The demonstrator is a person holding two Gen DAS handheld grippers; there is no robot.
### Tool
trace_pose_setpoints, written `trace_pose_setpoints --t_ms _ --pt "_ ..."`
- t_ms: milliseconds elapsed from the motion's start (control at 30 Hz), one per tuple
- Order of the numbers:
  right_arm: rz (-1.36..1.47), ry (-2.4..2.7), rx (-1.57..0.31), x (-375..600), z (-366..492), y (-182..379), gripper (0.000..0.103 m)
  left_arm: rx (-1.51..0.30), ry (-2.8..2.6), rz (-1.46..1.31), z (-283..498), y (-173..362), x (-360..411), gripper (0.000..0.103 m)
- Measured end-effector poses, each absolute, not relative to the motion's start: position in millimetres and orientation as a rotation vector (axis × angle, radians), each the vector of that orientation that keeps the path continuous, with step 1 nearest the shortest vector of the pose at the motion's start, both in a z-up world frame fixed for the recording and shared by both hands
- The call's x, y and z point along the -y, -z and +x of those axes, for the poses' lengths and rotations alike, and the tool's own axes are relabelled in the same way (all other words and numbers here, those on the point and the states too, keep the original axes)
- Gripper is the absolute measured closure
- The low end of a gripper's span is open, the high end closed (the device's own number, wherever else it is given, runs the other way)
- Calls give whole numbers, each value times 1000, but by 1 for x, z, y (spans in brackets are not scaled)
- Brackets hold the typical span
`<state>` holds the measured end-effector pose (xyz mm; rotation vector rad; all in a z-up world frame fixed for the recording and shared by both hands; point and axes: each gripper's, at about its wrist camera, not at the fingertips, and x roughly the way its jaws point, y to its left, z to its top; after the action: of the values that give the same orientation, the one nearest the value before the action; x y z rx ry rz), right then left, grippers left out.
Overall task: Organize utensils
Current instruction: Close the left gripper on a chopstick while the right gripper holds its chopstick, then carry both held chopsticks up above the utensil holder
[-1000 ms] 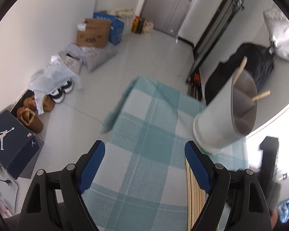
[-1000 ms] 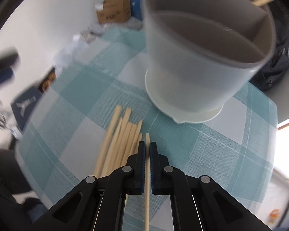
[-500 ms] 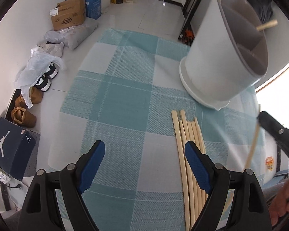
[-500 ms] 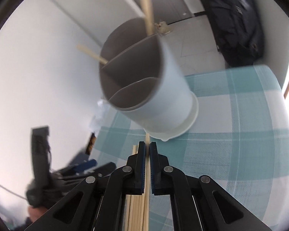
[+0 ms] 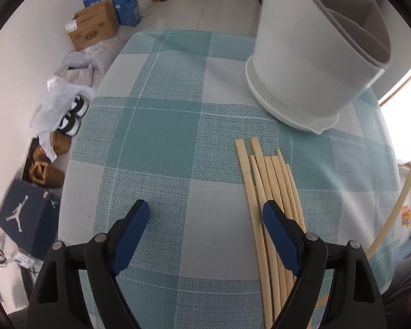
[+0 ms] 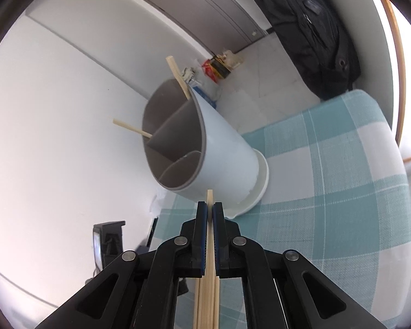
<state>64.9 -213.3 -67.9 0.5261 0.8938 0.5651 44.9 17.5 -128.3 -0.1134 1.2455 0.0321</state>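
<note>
pale slim wooden chopstick (image 6: 210, 200) runs lengthwise through clenched right tongs (image 6: 210, 207), tip towards round grey divided plastic holder (image 6: 202, 148); left tongs (image 5: 205, 213) released.

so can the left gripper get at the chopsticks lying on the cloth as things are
Probably yes. The left gripper is open and empty, pointing down at the checked cloth, and the loose chopsticks lie flat by its right finger with nothing over them. The holder stands further back.

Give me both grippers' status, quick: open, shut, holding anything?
Left gripper: open, empty, above the checked cloth beside the loose chopsticks.
Right gripper: shut on a single chopstick.
</note>
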Motion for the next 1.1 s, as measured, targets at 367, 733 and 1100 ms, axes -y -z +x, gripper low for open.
trace_pose_setpoints --t_ms 367,733,1100 --pt "484 -586 -873 216 61 61 100 -1242 -81 -64 60 136 -14 22" --pt "476 -564 -892 218 65 63 100 -1215 -42 -41 72 130 -2 69" --pt "473 -543 -882 219 65 62 100 -1189 11 -129 71 126 -1 101"
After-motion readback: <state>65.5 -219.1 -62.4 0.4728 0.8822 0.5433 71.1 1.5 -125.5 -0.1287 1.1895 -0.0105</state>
